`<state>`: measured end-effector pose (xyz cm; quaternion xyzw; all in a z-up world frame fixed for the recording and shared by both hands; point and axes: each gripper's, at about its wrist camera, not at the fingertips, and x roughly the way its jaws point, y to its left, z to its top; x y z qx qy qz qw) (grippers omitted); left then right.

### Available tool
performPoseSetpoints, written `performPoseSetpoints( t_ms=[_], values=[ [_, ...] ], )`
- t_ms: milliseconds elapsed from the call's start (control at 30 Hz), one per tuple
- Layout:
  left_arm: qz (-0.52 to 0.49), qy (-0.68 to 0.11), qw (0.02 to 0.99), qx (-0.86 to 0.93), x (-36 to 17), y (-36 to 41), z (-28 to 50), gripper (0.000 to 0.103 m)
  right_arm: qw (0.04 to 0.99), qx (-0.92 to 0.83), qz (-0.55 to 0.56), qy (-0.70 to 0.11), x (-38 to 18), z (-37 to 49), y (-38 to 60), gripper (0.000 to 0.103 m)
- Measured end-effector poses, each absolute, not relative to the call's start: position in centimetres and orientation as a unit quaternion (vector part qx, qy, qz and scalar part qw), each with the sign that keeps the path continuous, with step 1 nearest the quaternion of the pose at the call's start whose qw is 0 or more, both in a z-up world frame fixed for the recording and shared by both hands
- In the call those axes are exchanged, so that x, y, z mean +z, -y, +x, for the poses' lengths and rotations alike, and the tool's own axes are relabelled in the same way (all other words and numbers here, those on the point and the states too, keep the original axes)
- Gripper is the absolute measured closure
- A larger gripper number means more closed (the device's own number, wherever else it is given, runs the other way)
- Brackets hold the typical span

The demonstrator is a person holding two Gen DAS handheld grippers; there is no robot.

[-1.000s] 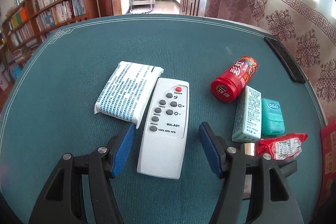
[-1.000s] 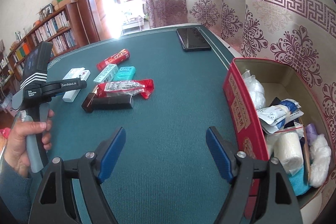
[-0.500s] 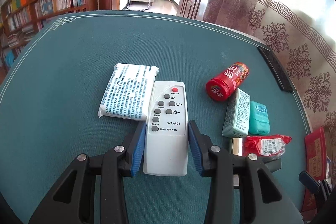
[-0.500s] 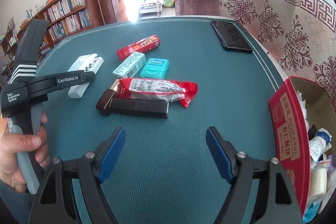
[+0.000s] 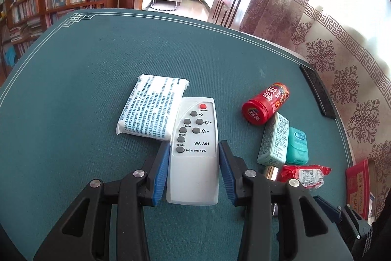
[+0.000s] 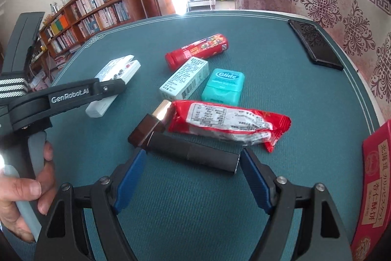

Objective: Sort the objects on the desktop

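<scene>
Now we hold the left gripper [image 5: 194, 169] around the lower half of the white remote [image 5: 194, 151], its blue pads [image 5: 162, 173] pressed against both long edges, so the fingers are clamped on it. The remote lies flat on the green table [image 5: 73, 89], its top corner touching a white printed packet [image 5: 151, 108] just beside it. To its right lie a red canister [image 5: 265, 103] on its side, a pale green box [image 5: 275, 138] and a teal floss case [image 5: 297, 146] side by side.

Meanwhile our right gripper [image 6: 191, 166] hangs with its fingers spread wide on either side of a black cylinder [image 6: 193, 152] that lies crosswise on the table, gripping nothing; we cannot tell if the pads touch its ends. A dark lipstick tube [image 6: 151, 122] with a gold band rests against the cylinder's left end, and a red snack wrapper [image 6: 229, 122] lies just behind it, overlapping the lipstick. A black phone [image 6: 315, 44] sits well apart near the table's far edge. A red box [image 6: 377, 187] stands at the right. Our left hand [image 6: 27, 192] grips the other tool's handle.
</scene>
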<state>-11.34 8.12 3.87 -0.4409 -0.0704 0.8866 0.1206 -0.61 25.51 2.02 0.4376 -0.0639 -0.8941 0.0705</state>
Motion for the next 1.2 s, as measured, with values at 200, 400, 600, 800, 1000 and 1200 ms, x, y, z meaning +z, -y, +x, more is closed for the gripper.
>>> performPoseSetpoints(
  t_ms=[200, 400, 600, 800, 1000, 1200],
  values=[
    [-0.443, 0.072, 0.118, 0.886, 3.8, -8.1, -11.4, 0.06, 0.144, -0.879, 0.451, 0.051, 2.3, 1.8, -23.6, 0.021],
    [-0.44, 0.072, 0.123, 0.887, 4.0, -8.3, -11.1, 0.06, 0.093, -0.897, 0.43, -0.043, 2.2, 0.8, -21.8, 0.041],
    [-0.438, 0.078, 0.128, 0.886, 4.2, -8.1, -11.0, 0.06, 0.088, -0.896, 0.43, -0.061, 1.1, -0.9, -21.0, 0.065],
    [-0.433, 0.087, 0.142, 0.886, 4.7, -8.1, -10.9, 0.06, 0.093, -0.891, 0.443, -0.038, 1.3, 0.3, -21.2, 0.081],
    [-0.443, 0.145, 0.206, 0.861, 5.4, -8.2, -10.6, 0.06, 0.07, -0.886, 0.454, 0.058, 1.8, 2.3, -24.2, 0.081],
    [-0.439, 0.153, 0.245, 0.851, 6.7, -10.0, -9.3, 0.06, 0.016, -0.896, 0.428, 0.117, 3.9, 5.5, -28.4, 0.081]
  ],
)
